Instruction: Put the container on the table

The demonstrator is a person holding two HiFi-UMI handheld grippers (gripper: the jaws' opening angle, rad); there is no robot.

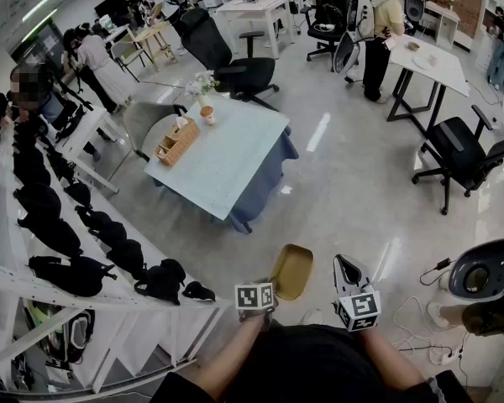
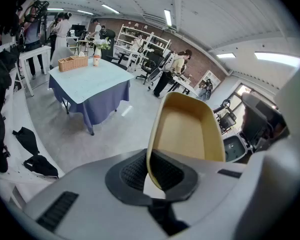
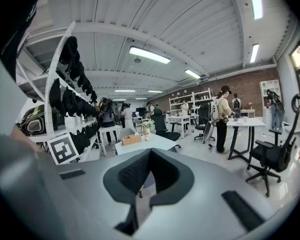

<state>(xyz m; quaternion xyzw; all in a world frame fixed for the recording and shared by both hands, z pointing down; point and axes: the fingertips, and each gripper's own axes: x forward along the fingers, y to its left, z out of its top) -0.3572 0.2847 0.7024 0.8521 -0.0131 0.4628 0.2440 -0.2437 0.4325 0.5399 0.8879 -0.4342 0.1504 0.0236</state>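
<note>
A tan, shallow container [image 1: 292, 271] [image 2: 190, 129] hangs over the grey floor, close in front of me. My left gripper [image 1: 274, 294] [image 2: 152, 176] is shut on its near rim, so the open side faces the left gripper view. My right gripper [image 1: 346, 269] [image 3: 142, 181] floats just right of the container, shut with nothing in it. The table [image 1: 227, 170] [image 2: 90, 84] [image 3: 145, 144] has a pale top and a blue cloth and stands a few steps ahead. On its far end sit a wooden box [image 1: 176, 141] and a cup [image 1: 207, 114].
White shelves with black bags [image 1: 76, 225] run along the left. A black office chair [image 1: 235, 70] stands behind the table, and another chair [image 1: 458, 154] sits right by a white desk [image 1: 428, 61]. Several people stand at the back. Cables [image 1: 420, 326] lie on the floor at right.
</note>
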